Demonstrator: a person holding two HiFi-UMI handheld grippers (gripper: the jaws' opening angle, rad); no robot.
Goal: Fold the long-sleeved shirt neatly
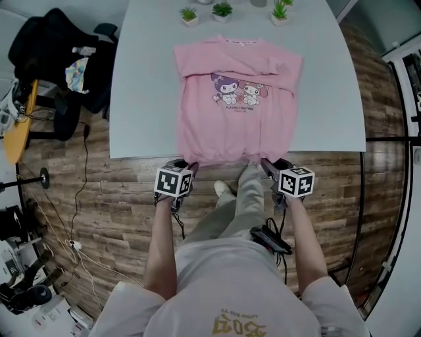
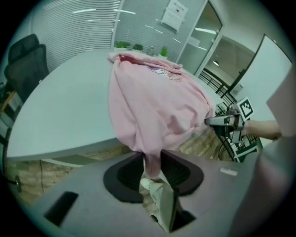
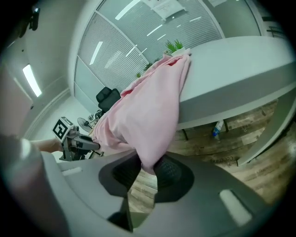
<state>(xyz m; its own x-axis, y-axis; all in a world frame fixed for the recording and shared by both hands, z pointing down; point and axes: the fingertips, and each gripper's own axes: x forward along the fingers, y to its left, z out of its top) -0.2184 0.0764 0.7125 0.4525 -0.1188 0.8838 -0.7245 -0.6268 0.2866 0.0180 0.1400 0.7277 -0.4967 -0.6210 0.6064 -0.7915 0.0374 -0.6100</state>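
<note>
A pink long-sleeved shirt [image 1: 233, 99] with a cartoon print lies on the grey table [image 1: 145, 99]. Its sleeves are folded across the chest and its hem hangs over the near edge. My left gripper [image 1: 189, 164] is at the hem's left corner and shut on a pinch of the pink cloth [image 2: 152, 97], which runs down between the jaws [image 2: 151, 166]. At the right corner my right gripper [image 1: 266, 163] is shut on the hem too, and the shirt [image 3: 148, 111] drapes into its jaws [image 3: 147, 169]. Each gripper view shows the other gripper: the right one [image 2: 222, 121], the left one [image 3: 81, 143].
Three small potted plants [image 1: 222, 10] stand along the table's far edge. A black office chair [image 1: 52, 46] with clutter is at the left, and cables trail over the wooden floor [image 1: 85, 197]. The person's leg and shoe [image 1: 223, 189] are below the hem. A bottle [image 3: 216, 129] stands under the table.
</note>
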